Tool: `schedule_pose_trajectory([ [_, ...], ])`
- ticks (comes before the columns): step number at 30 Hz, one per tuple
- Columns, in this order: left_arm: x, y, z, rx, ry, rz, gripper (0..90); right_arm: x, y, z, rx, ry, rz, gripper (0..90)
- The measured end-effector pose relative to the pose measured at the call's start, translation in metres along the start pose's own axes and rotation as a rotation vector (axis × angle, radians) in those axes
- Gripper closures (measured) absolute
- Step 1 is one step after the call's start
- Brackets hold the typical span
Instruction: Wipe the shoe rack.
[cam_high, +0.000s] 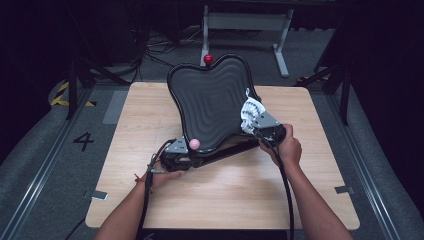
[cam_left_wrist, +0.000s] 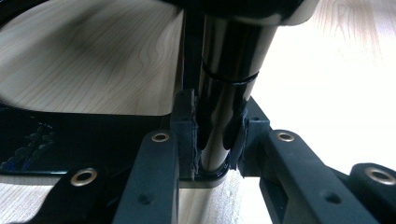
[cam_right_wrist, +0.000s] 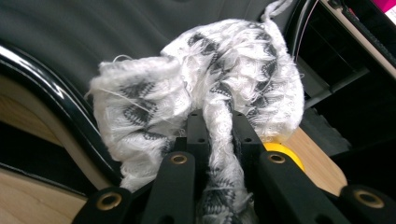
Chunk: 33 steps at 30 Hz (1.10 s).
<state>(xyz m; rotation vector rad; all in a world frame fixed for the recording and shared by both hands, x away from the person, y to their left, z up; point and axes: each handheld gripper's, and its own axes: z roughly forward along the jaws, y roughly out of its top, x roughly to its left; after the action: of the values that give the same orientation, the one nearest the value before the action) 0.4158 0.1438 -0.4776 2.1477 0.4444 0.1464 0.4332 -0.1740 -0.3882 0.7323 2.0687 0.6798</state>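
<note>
A black board (cam_high: 210, 100) with a rippled face stands tilted on the wooden table (cam_high: 140, 120), a red knob (cam_high: 208, 59) at its top and a pink knob (cam_high: 194, 144) at its lower left. My left gripper (cam_high: 181, 154) is below the pink knob. In the left gripper view it (cam_left_wrist: 215, 135) is shut on a glossy black post (cam_left_wrist: 229, 70) of the board's stand. My right gripper (cam_high: 254, 124) is shut on a white-and-grey cloth (cam_high: 249, 112) that rests against the board's right edge. The cloth (cam_right_wrist: 196, 84) bunches over the closed jaws of the right gripper (cam_right_wrist: 219, 126), against the board's dark face (cam_right_wrist: 93, 28).
A black bar of the stand (cam_high: 225, 152) runs along the table between my hands. Something yellow (cam_right_wrist: 286, 153) peeks out behind the right jaw. Beyond the table are a grey frame (cam_high: 245, 22), cables and dark floor. Bare wood lies in front of my forearms.
</note>
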Motion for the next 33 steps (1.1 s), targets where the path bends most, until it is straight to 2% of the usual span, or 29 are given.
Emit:
schedule_pose_trajectory([
  [3, -0.001, 0.000, 0.000, -0.006, -0.001, -0.005, 74.0, 0.002, 0.000, 0.001, 0.032, -0.008, -0.032, 82.0],
  [5, -0.002, 0.000, 0.000, -0.002, -0.002, -0.001, 74.1, 0.001, 0.000, 0.001, 0.033, -0.001, -0.022, 82.2],
  [6, -0.003, 0.000, 0.000, 0.003, -0.007, 0.004, 74.1, 0.000, -0.002, 0.000, 0.030, 0.017, 0.002, 82.4],
  [14, -0.015, -0.002, -0.001, 0.001, 0.043, 0.012, 74.2, 0.002, -0.003, -0.007, 0.047, 0.022, -0.006, 82.4],
  [20, -0.016, -0.002, -0.002, 0.013, 0.047, 0.010, 74.3, 0.004, -0.003, -0.009, -0.002, 0.068, 0.035, 81.9],
  [28, -0.016, -0.002, -0.001, 0.011, 0.043, 0.007, 74.3, 0.019, 0.010, -0.007, -0.059, 0.111, -0.008, 81.9],
  [33, -0.016, -0.002, -0.001, 0.008, 0.034, 0.009, 74.2, 0.032, 0.025, -0.004, -0.084, 0.140, -0.047, 81.9],
])
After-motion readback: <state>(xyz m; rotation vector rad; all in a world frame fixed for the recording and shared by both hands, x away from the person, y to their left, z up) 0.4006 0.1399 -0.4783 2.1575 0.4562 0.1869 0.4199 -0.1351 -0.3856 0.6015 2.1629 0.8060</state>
